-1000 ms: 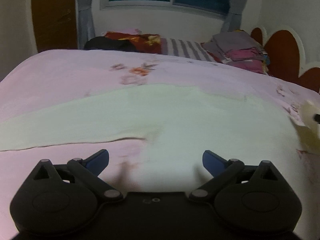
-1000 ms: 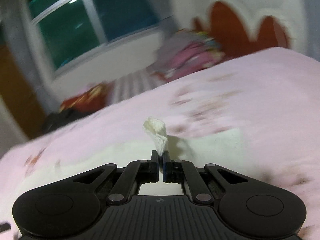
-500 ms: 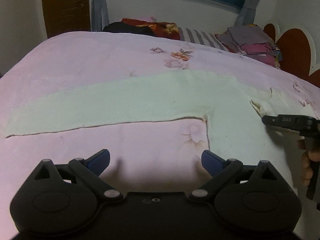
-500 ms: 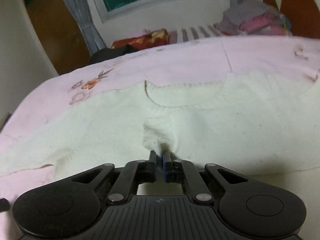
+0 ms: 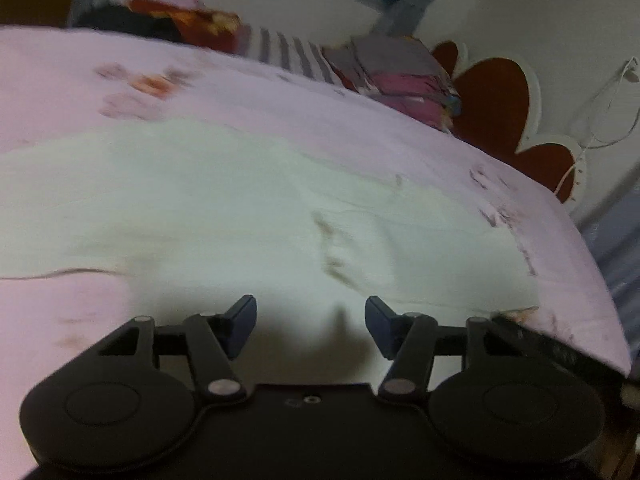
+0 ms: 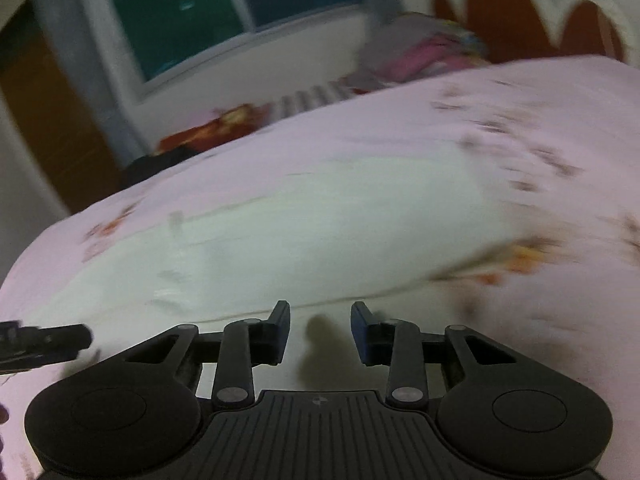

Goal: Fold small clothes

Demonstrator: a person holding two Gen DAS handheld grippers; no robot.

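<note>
A cream garment (image 5: 224, 200) lies spread flat on the pink flowered bedsheet (image 5: 420, 136); the picture is blurred by motion. My left gripper (image 5: 311, 320) hovers over the garment's near part. Its jaws are closing and stand half apart, with nothing pinched between them. In the right wrist view the same garment (image 6: 320, 232) fills the middle. My right gripper (image 6: 320, 330) is over its near edge with its jaws opening and no cloth between the pads. Each gripper shows in the other's view: the right gripper (image 5: 560, 352) at the right edge, the left gripper (image 6: 44, 340) at the left edge.
A stack of folded clothes (image 5: 404, 76) and a striped pillow (image 5: 288, 52) sit at the far end of the bed, by the red and white headboard (image 5: 496, 92). The bed's edge drops off at the right (image 5: 600, 280). A window (image 6: 224, 12) is behind.
My right gripper has let go of the cream fold it pinched and its jaws have parted. The left jaws have narrowed, and that gripper has swung right over the garment's body.
</note>
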